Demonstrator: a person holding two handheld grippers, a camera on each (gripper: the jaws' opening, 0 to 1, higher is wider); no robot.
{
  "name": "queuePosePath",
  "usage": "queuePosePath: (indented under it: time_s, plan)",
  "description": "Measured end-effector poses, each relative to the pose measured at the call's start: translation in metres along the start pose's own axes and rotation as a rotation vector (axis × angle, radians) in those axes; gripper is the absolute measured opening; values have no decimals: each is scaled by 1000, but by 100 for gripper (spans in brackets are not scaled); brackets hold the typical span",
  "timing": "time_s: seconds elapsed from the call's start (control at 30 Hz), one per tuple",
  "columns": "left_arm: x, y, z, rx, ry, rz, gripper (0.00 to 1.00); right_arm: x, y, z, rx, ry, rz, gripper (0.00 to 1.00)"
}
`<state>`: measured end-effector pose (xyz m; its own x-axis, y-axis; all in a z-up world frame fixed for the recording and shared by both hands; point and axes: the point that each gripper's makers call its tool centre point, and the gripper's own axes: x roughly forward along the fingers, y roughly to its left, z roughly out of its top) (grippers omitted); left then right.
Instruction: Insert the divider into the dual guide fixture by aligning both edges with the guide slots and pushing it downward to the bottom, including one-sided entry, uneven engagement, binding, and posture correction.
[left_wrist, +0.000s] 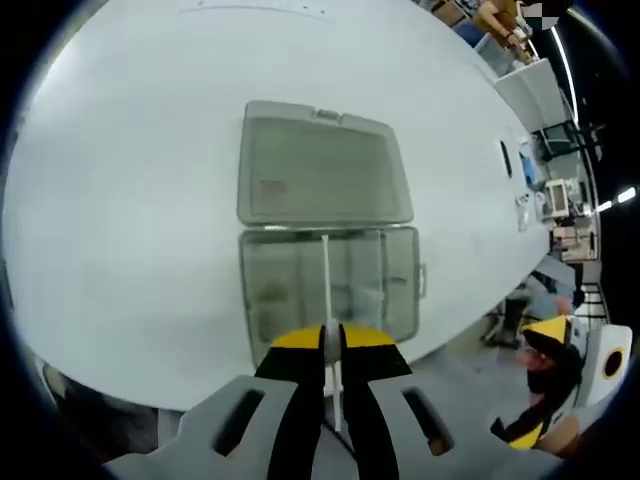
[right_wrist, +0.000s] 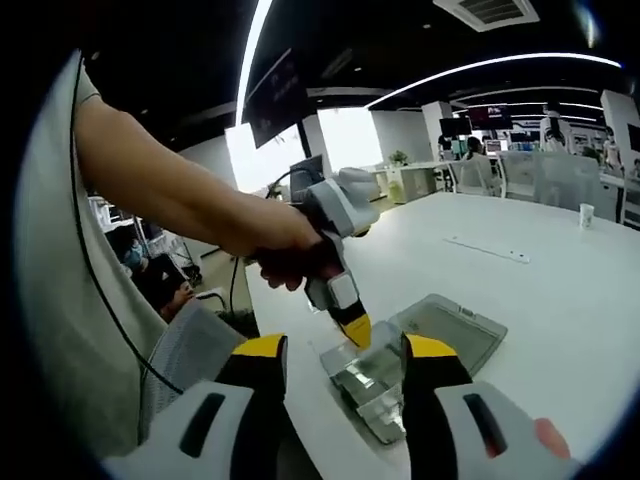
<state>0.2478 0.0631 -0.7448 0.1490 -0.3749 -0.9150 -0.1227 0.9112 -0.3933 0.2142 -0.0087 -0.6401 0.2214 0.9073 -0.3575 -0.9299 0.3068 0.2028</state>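
Observation:
A clear plastic box, the guide fixture (left_wrist: 330, 290), lies on the white table (left_wrist: 130, 200) with its lid (left_wrist: 322, 165) folded open behind it. My left gripper (left_wrist: 330, 342) is shut on a thin white divider (left_wrist: 327, 275), seen edge-on, which stands upright over the middle of the box. In the right gripper view a hand holds the left gripper (right_wrist: 356, 330) with its yellow tip down at the box (right_wrist: 375, 385). My right gripper (right_wrist: 345, 360) is open and holds nothing, hanging back just short of the box and apart from it.
The box sits close to the table's near edge (right_wrist: 300, 400). A long thin strip (right_wrist: 487, 250) and a cup (right_wrist: 586, 215) lie farther along the table. The person's arm (right_wrist: 170, 195) crosses the left of the right gripper view. Chairs and desks stand behind.

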Motion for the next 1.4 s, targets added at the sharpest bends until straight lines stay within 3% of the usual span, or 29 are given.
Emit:
queuePosePath:
  time_s: [0.53,1.4]
  plan:
    - [7,7,2,-9,13,17,1,5,1,-12,-97,73,1,50]
    - [20,12,5,-11,33,29,1,6,-4,-16,-68,76,6,50]
